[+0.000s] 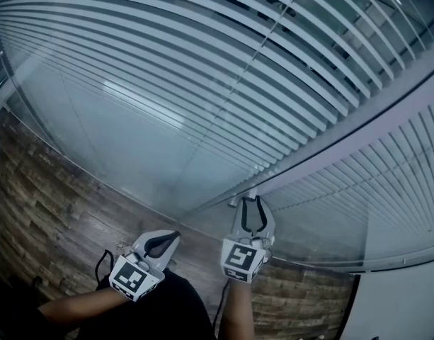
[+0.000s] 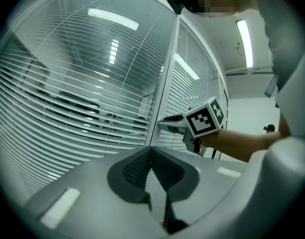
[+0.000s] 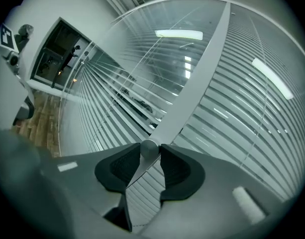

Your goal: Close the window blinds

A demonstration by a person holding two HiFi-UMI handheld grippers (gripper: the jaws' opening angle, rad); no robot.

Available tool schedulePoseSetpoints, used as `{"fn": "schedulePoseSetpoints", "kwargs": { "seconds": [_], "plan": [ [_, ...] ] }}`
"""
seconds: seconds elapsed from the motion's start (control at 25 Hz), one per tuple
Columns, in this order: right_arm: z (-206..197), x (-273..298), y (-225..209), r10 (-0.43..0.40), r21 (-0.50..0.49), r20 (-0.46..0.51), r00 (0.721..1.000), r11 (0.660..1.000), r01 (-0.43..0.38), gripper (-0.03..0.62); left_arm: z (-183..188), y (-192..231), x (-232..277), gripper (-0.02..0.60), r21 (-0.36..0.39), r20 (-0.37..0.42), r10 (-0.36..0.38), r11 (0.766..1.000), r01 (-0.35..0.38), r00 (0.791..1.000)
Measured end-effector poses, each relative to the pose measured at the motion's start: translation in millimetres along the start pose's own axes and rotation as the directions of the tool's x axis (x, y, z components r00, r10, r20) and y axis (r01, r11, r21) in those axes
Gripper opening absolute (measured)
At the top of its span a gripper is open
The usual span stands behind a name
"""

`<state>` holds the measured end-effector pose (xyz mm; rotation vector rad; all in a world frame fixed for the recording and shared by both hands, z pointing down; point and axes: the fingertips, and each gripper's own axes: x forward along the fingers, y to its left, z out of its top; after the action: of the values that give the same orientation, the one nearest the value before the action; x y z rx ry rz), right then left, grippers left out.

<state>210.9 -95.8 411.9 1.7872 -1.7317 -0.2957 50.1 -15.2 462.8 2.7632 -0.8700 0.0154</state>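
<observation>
The blinds (image 1: 202, 69) hang behind glass, their white slats tilted partly apart, with dark gaps showing in the left gripper view (image 2: 67, 103). A grey frame post (image 3: 197, 88) divides the two panes. On it sits a small round knob (image 3: 149, 147). My right gripper (image 3: 150, 152) is shut on this knob, one pad on each side, and in the head view it (image 1: 250, 205) reaches level to the post. My left gripper (image 1: 173, 238) hangs off to the left of it, jaws together and holding nothing (image 2: 152, 152).
Wood-pattern floor (image 1: 54, 197) runs along the foot of the glass. A white wall panel (image 1: 404, 303) stands at the lower right. A dark cable loop (image 1: 103, 261) trails by the left hand. A dark doorway (image 3: 62, 59) shows far left.
</observation>
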Motion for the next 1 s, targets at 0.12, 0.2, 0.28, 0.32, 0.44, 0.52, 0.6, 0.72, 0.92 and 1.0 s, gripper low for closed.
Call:
{"fn": "schedulePoseSetpoints", "kwargs": {
  "seconds": [0.12, 0.2, 0.28, 0.32, 0.44, 0.52, 0.6, 0.72, 0.92, 1.0],
  "plan": [
    [-0.8, -0.7, 0.7, -0.002, -0.065, -0.02, 1.0, 0.998, 0.001, 0.133, 0.4, -1.2, -1.0, 0.0, -0.005, 0.004, -0.002, 1.0, 0.002, 1.0],
    [-0.2, -0.3, 1.1, -0.004, -0.111, -0.033, 0.999, 0.994, 0.0, 0.132, 3.3, -0.4, -1.6, 0.0, -0.002, 0.016, 0.003, 1.0, -0.003, 1.0],
    [-0.5, 0.7, 1.6, -0.002, -0.13, -0.039, 0.999, 0.991, -0.003, 0.132, 4.0, 0.4, -1.3, 0.0, 0.003, 0.021, 0.007, 1.0, -0.007, 1.0],
    [-1.4, 1.3, 2.3, -0.001, -0.134, -0.04, 0.999, 0.991, -0.004, 0.132, 1.6, 0.6, -1.1, 0.0, 0.005, 0.018, 0.007, 1.0, -0.007, 1.0],
    [-4.2, 2.1, 5.6, -0.005, -0.161, -0.044, 0.999, 0.987, -0.002, 0.133, -8.2, 0.9, -1.5, 0.0, -0.009, 0.006, 0.003, 1.0, -0.003, 1.0],
    [-3.5, 1.9, 5.4, -0.013, -0.199, -0.049, 0.999, 0.98, 0.003, 0.135, -10.2, 2.8, -1.1, 0.0, -0.05, 0.001, 0.005, 0.999, -0.005, 1.0],
    [-5.1, 2.4, 7.6, -0.021, -0.225, -0.05, 0.999, 0.974, 0.009, 0.137, -15.1, 7.0, -1.7, 0.0, -0.075, -0.003, 0.015, 0.997, -0.015, 1.0],
    [-10.1, 4.1, 11.8, -0.023, -0.208, -0.044, 0.999, 0.978, 0.013, 0.137, -21.8, 8.6, -2.0, 0.0, -0.074, -0.004, 0.016, 0.997, -0.016, 1.0],
    [-1.7, -0.7, 5.0, 0.015, -0.062, -0.015, 1.0, 0.998, -0.016, 0.148, -11.3, 2.3, 0.9, 0.0, -0.079, -0.006, 0.001, 0.997, -0.001, 1.0],
    [-1.1, -1.6, 4.9, 0.039, 0.039, 0.01, 0.999, 0.998, -0.039, 0.163, -13.8, 2.3, 1.9, 0.0, -0.096, -0.011, -0.008, 0.995, 0.007, 1.0]
  ]
}}
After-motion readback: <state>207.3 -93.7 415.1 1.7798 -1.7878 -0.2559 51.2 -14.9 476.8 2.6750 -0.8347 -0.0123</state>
